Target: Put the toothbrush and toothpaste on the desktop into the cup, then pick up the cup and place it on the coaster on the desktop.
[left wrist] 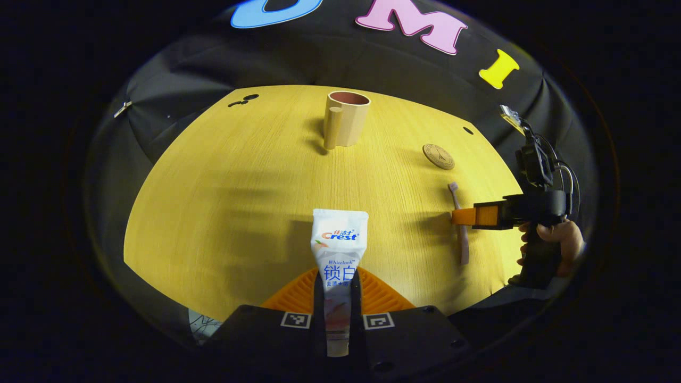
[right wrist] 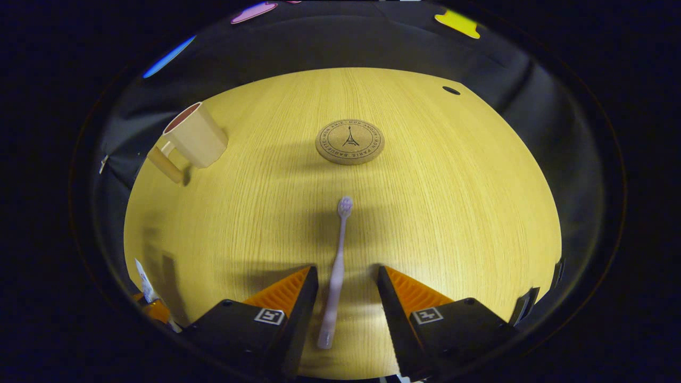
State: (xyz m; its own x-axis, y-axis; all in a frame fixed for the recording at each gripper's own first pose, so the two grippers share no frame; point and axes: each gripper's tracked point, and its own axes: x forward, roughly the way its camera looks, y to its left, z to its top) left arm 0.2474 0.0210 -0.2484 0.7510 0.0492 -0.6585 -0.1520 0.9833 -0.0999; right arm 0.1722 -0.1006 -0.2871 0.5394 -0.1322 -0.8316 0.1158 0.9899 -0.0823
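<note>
L gripper [left wrist: 338, 298] clamped on toothpaste [left wrist: 339, 250], tube held above desk [left wrist: 223, 213] nr its near edge. R gripper [right wrist: 346, 298] fingers apart, straddling toothbrush [right wrist: 338, 266] handle, not touching; brush flat on desk, head twd coaster [right wrist: 349, 141]. Cup [left wrist: 346, 119] upright nr far edge, well apart from coaster.

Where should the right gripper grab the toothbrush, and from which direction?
Likely the handle's lower half, coming straight down. The toothbrush lies flat on the desktop, bristle head pointing toward the coaster, and the open right gripper already straddles its handle, so closing across that thin width should work.
</note>
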